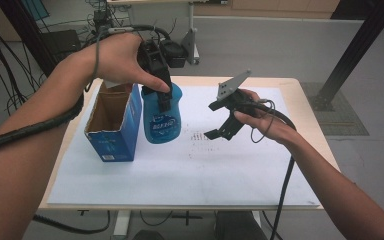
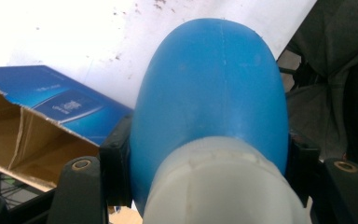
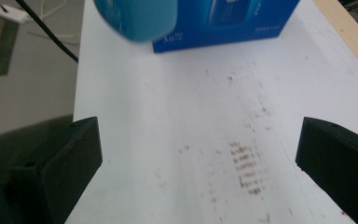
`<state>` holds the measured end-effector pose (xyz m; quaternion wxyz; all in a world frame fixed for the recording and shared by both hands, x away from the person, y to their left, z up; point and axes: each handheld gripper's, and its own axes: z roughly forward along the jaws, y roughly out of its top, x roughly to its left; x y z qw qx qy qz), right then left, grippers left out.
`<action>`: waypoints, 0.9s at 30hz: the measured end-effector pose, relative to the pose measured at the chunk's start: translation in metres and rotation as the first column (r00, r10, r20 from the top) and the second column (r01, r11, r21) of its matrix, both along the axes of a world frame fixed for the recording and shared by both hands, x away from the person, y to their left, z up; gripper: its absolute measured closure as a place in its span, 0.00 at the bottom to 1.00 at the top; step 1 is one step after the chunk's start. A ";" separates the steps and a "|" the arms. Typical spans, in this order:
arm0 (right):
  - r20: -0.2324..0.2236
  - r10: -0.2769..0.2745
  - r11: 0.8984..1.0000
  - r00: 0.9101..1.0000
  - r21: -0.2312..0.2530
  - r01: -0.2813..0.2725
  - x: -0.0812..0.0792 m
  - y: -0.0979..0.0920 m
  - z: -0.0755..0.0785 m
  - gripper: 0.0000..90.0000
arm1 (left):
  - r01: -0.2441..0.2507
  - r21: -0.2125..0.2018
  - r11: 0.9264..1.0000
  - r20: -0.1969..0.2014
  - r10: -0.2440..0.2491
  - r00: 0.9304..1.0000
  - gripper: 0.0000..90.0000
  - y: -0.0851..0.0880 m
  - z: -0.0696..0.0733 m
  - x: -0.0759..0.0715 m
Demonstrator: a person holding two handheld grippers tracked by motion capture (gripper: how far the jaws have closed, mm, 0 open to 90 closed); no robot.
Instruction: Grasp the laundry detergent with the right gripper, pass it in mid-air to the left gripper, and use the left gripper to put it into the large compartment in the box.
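Left gripper [image 1: 161, 95] clamps blue bottle [image 1: 162, 120] upright (long axis vertical), open box [image 1: 114, 122] at its 9 o'clock; right gripper [image 1: 225, 120] jaws apart, empty.

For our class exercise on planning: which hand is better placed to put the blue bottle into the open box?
Probably the left. The left gripper is clamped on the blue bottle, right beside the open box. The right gripper hangs open and empty, farther away.

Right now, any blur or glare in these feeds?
High view: sharp, evenly lit. Left gripper view: blue plastic bottle very close and soft; white paper table cover blown out. Right gripper view: bottle base and blue cardboard box smeared.
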<state>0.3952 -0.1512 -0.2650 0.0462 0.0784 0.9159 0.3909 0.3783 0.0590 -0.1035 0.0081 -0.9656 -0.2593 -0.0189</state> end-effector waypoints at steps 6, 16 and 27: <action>0.004 -0.032 0.998 0.999 -0.047 0.032 -0.006 -0.026 0.002 0.00 | -0.090 -0.019 0.996 -0.015 0.090 0.996 0.41 0.009 0.017 0.005; 0.023 -0.065 0.987 0.998 -0.147 0.068 -0.016 -0.069 0.008 0.00 | -0.275 -0.090 0.957 -0.040 0.272 0.961 0.41 0.029 0.053 0.016; 0.041 -0.103 0.981 0.994 -0.163 0.108 -0.022 -0.099 0.014 0.00 | -0.505 -0.096 0.858 -0.006 0.507 0.862 0.41 0.053 0.083 0.036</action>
